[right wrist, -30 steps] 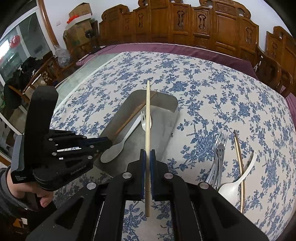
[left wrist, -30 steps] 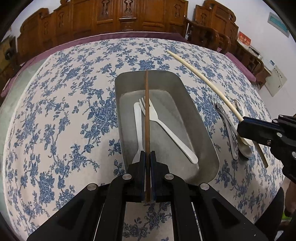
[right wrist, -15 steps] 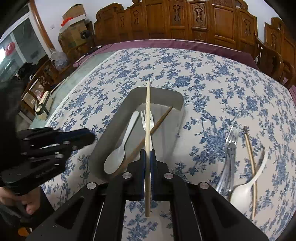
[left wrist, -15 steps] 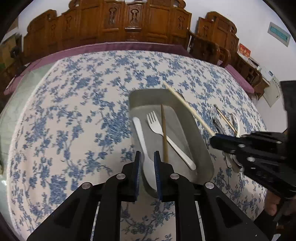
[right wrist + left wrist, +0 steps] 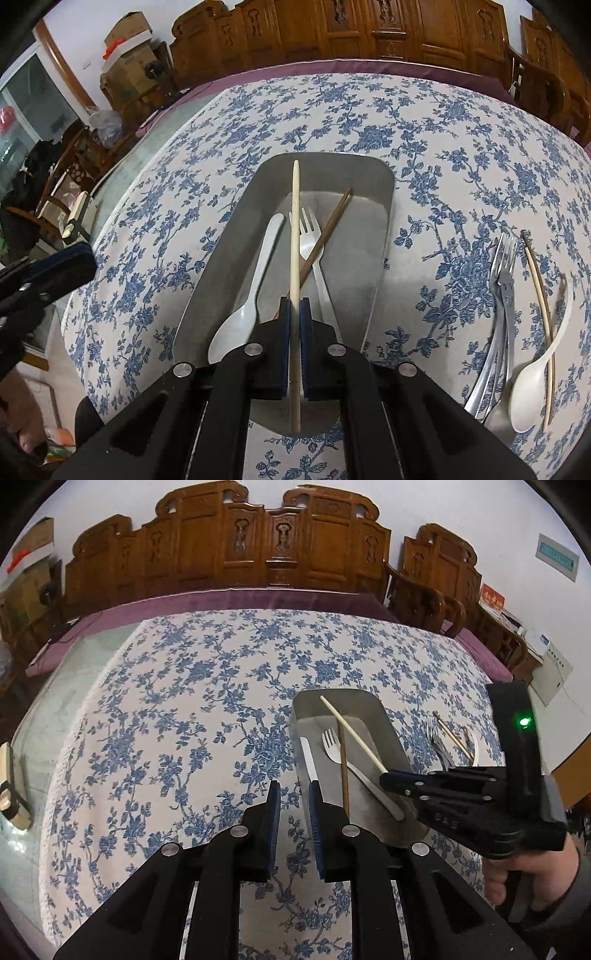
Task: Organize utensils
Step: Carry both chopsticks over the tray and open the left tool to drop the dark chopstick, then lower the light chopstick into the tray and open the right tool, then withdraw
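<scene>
The right gripper [image 5: 294, 306] is clamped on a pale chopstick [image 5: 295, 236], holding it lengthwise over the metal tray [image 5: 380, 236]. In the tray lie a white spoon [image 5: 255, 291], a white fork [image 5: 312, 251] and a brown chopstick [image 5: 328, 230] crossing the fork. The left gripper [image 5: 293, 805] hangs with its fingers apart and nothing between them, over the floral cloth [image 5: 184, 709] just left of the tray. Steel forks [image 5: 498, 295], two chopsticks [image 5: 539, 291] and another spoon [image 5: 535, 373] lie on the cloth to the right.

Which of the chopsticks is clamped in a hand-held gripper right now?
The pale chopstick, shut in the right hand-held gripper over the metal tray. The dark chopstick lies loose in it; another chopstick lies on the tablecloth.
</scene>
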{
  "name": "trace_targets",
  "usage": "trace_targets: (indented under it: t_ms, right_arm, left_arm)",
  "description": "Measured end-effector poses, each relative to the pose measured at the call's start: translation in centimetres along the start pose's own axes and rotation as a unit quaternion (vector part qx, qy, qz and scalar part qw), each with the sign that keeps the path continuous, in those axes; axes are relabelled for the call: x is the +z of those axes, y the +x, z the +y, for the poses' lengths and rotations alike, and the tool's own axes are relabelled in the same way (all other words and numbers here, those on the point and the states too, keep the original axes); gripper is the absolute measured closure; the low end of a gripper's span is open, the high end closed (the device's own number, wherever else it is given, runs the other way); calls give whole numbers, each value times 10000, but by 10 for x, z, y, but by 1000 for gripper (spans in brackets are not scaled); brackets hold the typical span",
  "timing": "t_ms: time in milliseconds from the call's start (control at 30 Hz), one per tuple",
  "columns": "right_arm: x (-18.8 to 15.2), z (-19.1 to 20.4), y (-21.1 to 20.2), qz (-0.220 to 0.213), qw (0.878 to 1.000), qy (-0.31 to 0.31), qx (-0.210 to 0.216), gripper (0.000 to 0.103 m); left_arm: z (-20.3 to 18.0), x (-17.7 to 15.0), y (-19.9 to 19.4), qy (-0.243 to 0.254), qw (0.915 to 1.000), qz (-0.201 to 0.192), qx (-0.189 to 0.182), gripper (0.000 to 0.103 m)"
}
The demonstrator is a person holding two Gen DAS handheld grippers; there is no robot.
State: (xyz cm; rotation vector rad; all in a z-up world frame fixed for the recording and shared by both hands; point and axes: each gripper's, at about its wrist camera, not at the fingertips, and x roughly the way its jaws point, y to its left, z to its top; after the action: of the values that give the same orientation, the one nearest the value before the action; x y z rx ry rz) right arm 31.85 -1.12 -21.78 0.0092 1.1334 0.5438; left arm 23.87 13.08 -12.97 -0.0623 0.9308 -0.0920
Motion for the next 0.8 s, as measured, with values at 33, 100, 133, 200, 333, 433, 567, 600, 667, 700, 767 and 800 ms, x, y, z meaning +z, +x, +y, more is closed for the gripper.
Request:
trace_targets:
  t_ms: [33, 100, 133, 200, 333, 433, 567, 600, 667, 700, 767, 800]
  right_arm:
    - [0, 1, 1, 4, 10000, -16, -18, 97]
    - [0, 2, 5, 33, 10000, 2, -26, 97]
    - [-1, 2, 7, 52, 10000, 31, -5, 97]
    - [-1, 3, 9, 73, 9999, 64, 39, 97]
    - [0, 8, 11, 56, 9999, 43, 126, 97]
    - [1, 9, 11, 58, 9998, 26, 189, 97]
    - [0, 11, 11, 46, 9997, -6, 240, 95]
    - [-1, 11, 10, 29, 9996, 1, 266, 95]
    - [-2, 9, 9, 28, 9996, 9, 279, 95]
    - [-3, 8, 9, 19, 9996, 6, 293, 95]
    - [-4, 6, 5, -32, 9995, -22, 323, 95]
    - [-5, 5, 0, -83, 9993, -31, 358, 95]
  left_arm:
    - [0, -1, -2, 1, 10000, -11, 4, 88]
    - [1, -1, -5, 5, 10000, -24, 18, 88]
    - [1, -2, -6, 3, 10000, -29, 20, 88]
    - [1, -2, -8, -5, 10000, -39, 33, 88]
    - [3, -4, -11, -16, 10000, -44, 72, 88]
    - [4, -4, -13, -19, 9999, -54, 88, 88]
    - [3, -4, -15, -3, 9999, -61, 109, 88]
    - [3, -4, -15, -2, 9999, -60, 112, 88]
    - [3, -4, -15, -1, 9999, -62, 108, 88]
    - [2, -4, -16, -1, 9999, -62, 110, 87]
    - [1, -3, -17, 3, 9999, -75, 104, 82]
    - [-1, -3, -17, 9, 9999, -84, 102, 80]
